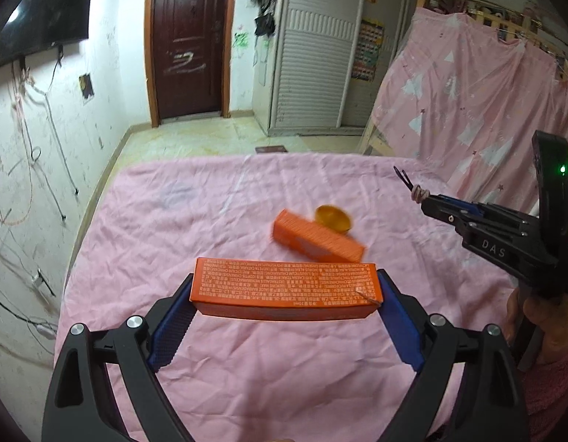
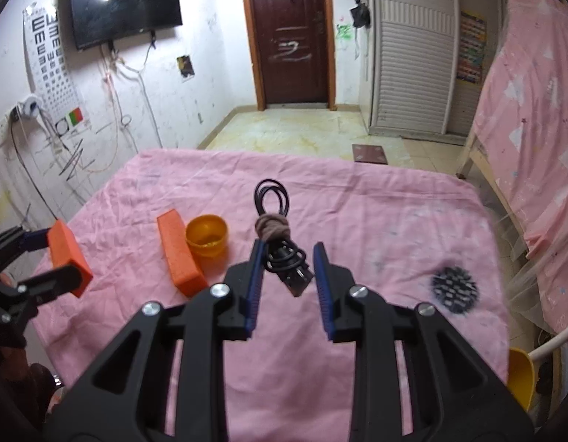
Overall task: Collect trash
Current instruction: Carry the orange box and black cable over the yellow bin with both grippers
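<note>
Up close, the left gripper (image 1: 286, 296) clamps an orange box (image 1: 284, 289) by its two short ends, its jaws spread wide to span the box's length, and holds it above the pink sheet (image 1: 247, 350). Small white print covers the box's top face, too fine to read. The right gripper (image 2: 288, 258) carries a coiled black cable (image 2: 280, 254) bound with a knotted beige tie (image 2: 272, 226); its jaws stand fairly narrow, yet the bundle seems to touch only the left pad, with a gap at the right one, so I cannot tell whether it is truly pinched. A USB plug pokes out of the bundle toward the camera.

On the sheet lie a second orange box (image 2: 179, 252) and, touching its far end, a translucent orange cup (image 2: 206, 235); both are blurred in the left wrist view. Well to the right rests a black spiky round thing (image 2: 454, 287), smeared by motion and hard to identify. A yellow object (image 2: 519, 375) is cut off at the lower right edge.

Beyond the bed, a pale tiled floor runs to a dark brown door (image 2: 289, 33). A wall-mounted television (image 2: 125, 2) hangs above loose cords beside an eye chart (image 2: 50, 62), and a slatted white wardrobe (image 2: 413, 48) stands right of the door. A pink curtain (image 2: 530, 118) drapes a wooden frame at the right.
</note>
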Demonstrator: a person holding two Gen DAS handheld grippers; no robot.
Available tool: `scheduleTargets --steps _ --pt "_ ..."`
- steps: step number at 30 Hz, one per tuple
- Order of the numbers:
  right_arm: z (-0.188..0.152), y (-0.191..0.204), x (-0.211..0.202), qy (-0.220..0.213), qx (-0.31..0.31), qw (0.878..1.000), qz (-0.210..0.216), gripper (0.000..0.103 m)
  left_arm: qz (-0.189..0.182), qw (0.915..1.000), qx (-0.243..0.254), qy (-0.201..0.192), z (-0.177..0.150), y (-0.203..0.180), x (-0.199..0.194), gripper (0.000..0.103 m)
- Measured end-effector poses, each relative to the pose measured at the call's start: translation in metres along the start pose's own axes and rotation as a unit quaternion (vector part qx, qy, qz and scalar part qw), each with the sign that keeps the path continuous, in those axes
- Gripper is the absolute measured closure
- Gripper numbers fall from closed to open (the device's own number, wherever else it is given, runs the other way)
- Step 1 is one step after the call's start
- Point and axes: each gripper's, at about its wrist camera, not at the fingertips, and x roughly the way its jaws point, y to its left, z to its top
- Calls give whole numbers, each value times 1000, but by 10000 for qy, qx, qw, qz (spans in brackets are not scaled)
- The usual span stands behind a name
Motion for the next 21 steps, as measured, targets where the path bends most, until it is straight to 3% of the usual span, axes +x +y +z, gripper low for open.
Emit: scheduleTargets --steps 10,21 --pt "-21 -52 -43 -323 431 9983 -228 78 -134 9988 459 -134 10 -62 -13 18" --pt "-56 -122 -97 -609 1023 9901 -742 77 -577 9930 1015 -197 18 -146 -12 18"
